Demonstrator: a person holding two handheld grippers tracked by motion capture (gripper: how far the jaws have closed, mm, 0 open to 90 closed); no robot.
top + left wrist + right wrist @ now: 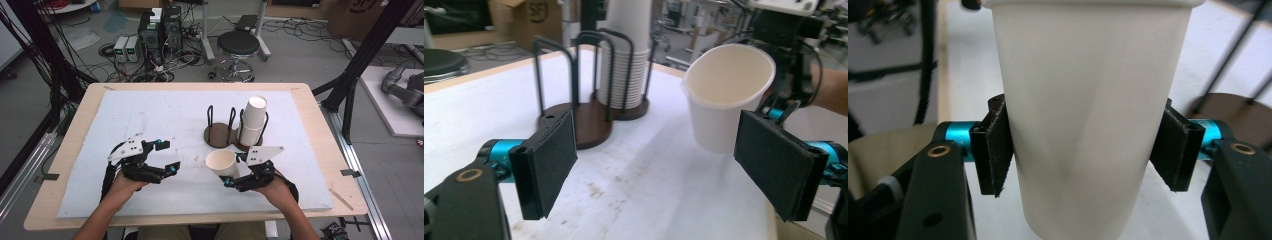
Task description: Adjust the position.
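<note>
My right gripper is shut on a white paper cup, which tilts a little above the white mat. In the right gripper view both black pads press the sides of the paper cup. A stack of white cups stands in the right ring of a dark wire cup holder. My left gripper hangs open over the mat, left of the held cup, with nothing between its pads. From the left gripper view the held cup and the stack lie ahead.
A white foam mat covers the wooden table. Behind the table stand a black stool, computer boxes and loose cables on the floor. Black frame posts rise at both sides.
</note>
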